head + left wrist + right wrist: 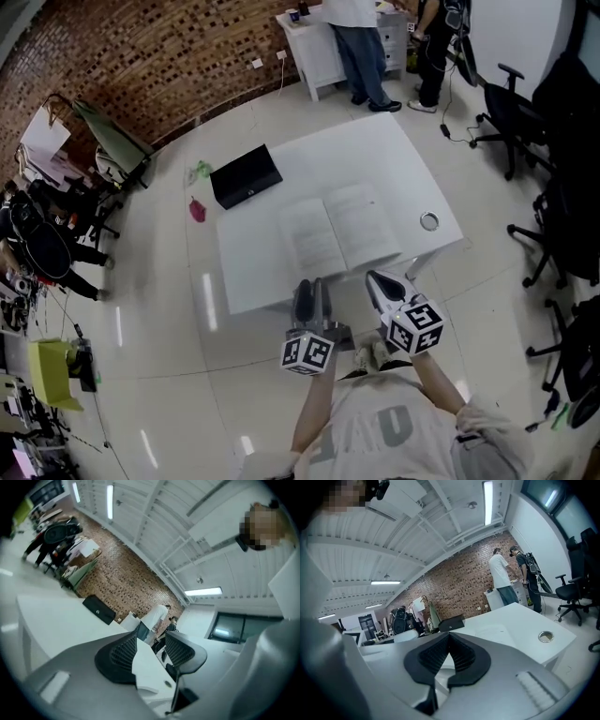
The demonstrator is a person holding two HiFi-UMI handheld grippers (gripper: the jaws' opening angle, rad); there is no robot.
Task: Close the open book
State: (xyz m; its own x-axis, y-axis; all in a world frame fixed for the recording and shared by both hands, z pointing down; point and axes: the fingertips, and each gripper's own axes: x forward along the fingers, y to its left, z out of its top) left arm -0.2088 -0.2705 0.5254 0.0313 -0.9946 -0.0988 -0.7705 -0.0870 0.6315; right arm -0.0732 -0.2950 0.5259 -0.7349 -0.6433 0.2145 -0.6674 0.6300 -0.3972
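Observation:
The open book lies flat with white pages up on the middle of the white table. Both grippers hover at the table's near edge, short of the book. My left gripper is open: in the left gripper view its black ribbed pads stand apart, with only the table top showing between them. My right gripper sits near the book's lower right corner. In the right gripper view its pads meet at the tips with nothing between them. The book shows faintly beyond them.
A black case lies at the table's far left corner. A metal ring is set in the table's right side. Black office chairs stand to the right. People stand at a white desk by the brick wall.

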